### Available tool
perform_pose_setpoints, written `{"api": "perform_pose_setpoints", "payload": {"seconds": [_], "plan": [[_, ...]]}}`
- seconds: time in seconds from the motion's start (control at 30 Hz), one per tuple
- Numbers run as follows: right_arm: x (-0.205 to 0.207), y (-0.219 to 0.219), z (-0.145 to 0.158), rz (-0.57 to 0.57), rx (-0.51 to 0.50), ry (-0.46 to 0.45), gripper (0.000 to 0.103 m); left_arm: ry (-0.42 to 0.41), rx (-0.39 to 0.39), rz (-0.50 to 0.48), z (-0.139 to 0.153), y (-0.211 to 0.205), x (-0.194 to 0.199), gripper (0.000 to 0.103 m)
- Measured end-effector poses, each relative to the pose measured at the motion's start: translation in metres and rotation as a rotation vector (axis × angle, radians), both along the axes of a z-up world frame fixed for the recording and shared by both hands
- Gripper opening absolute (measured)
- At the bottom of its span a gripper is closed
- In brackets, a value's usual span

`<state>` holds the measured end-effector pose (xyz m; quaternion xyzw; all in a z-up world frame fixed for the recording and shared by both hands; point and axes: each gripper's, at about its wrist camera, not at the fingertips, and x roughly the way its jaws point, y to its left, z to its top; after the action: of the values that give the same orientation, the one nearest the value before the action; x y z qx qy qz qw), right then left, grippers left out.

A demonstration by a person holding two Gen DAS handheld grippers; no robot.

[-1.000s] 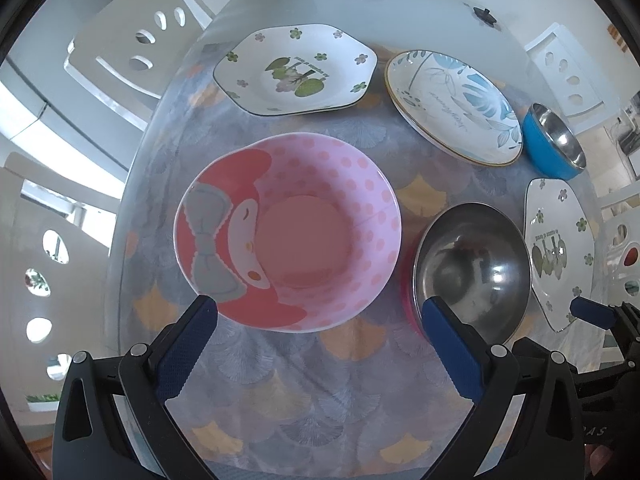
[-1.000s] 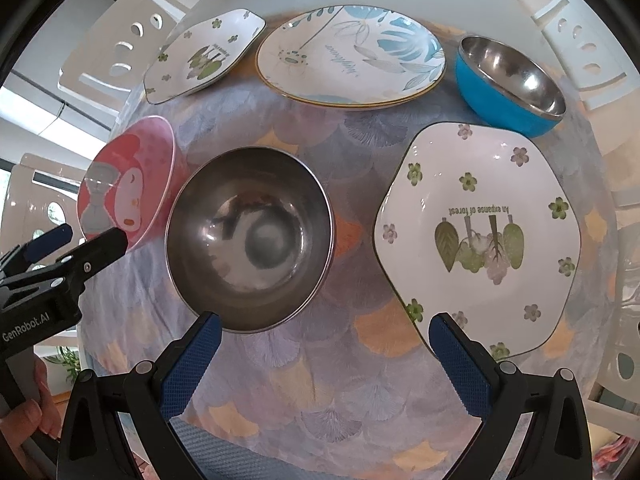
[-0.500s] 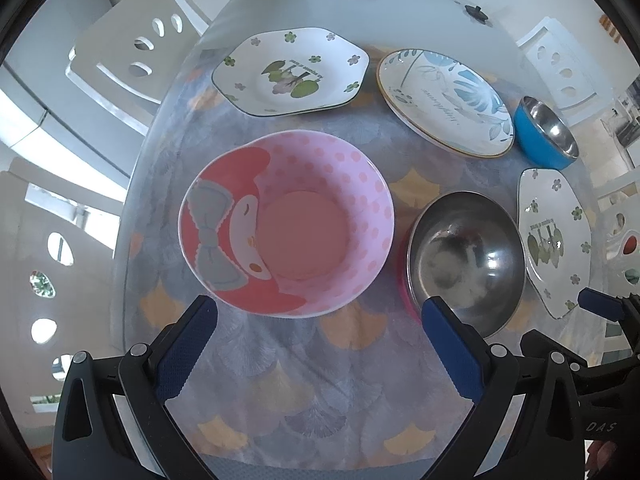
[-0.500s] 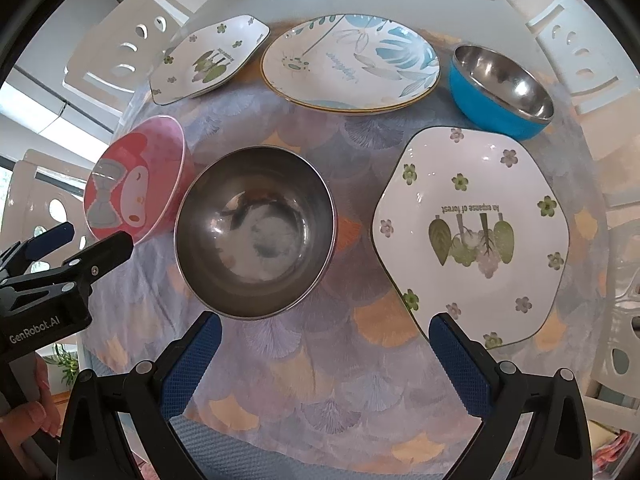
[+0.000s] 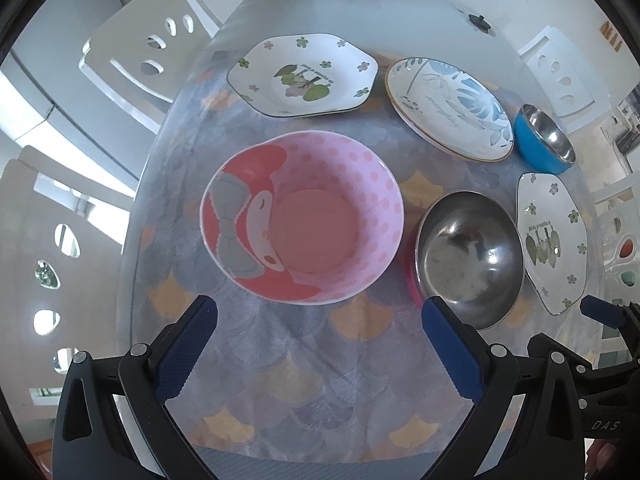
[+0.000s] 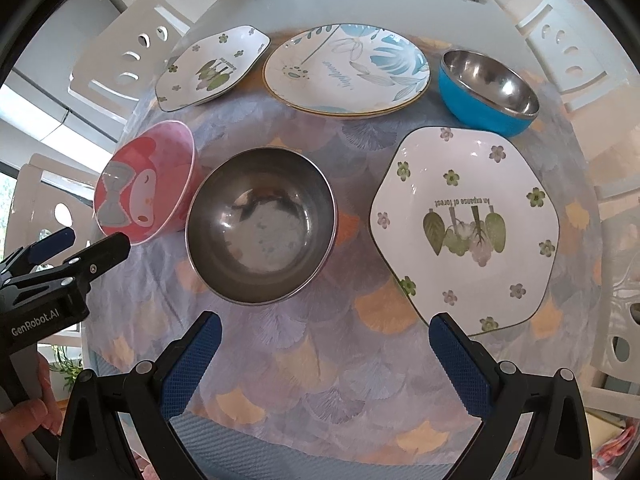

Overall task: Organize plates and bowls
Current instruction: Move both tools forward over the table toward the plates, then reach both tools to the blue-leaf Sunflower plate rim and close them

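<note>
Nearest to me, both pairs of tongs hang above the patterned cloth on the surface point(image 6: 320, 364), holding nothing. The left tongs point(image 5: 320, 332) stand wide apart, and so do the right tongs point(image 6: 324, 340).

Just beyond the left tongs sits the pink cartoon bowl point(image 5: 302, 222), upright and empty. Beside it, close enough that I cannot tell whether they touch, is the large steel bowl point(image 6: 260, 226). To its right lies a white hexagonal plate point(image 6: 466, 228) printed with leaves.

Farther back, in a row: a second hexagonal plate point(image 6: 212, 68), what looks like a stack of round blue-flowered plates point(image 6: 346, 70), and a blue-sided steel bowl point(image 6: 490, 90). White chairs point(image 5: 150, 46) ring the surface.

Nothing looks sorted yet. My worry is the tight pairing of the two near bowls — tongs closing on one rim could knock the other. The steel bowl's smooth curved wall may also slip from the pads.
</note>
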<state>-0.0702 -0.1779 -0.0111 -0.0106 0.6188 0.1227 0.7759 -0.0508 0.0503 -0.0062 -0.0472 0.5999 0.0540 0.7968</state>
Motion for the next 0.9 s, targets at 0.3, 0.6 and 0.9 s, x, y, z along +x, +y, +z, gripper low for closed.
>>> {"api": "perform_pose_setpoints", "payload": {"seconds": [0.3, 0.6, 0.9], "plan": [[-0.005, 0.011, 0.0, 0.007, 0.008, 0.003, 0.103, -0.004, -0.016, 0.017, 0.003, 0.015, -0.007, 0.102], [-0.001, 0.024, 0.012, 0.014, 0.011, -0.011, 0.103, -0.016, -0.028, -0.018, 0.021, 0.028, 0.01, 0.102], [0.021, 0.015, 0.042, -0.085, 0.055, -0.046, 0.103, -0.054, -0.052, -0.159, 0.044, 0.025, 0.06, 0.102]]}}
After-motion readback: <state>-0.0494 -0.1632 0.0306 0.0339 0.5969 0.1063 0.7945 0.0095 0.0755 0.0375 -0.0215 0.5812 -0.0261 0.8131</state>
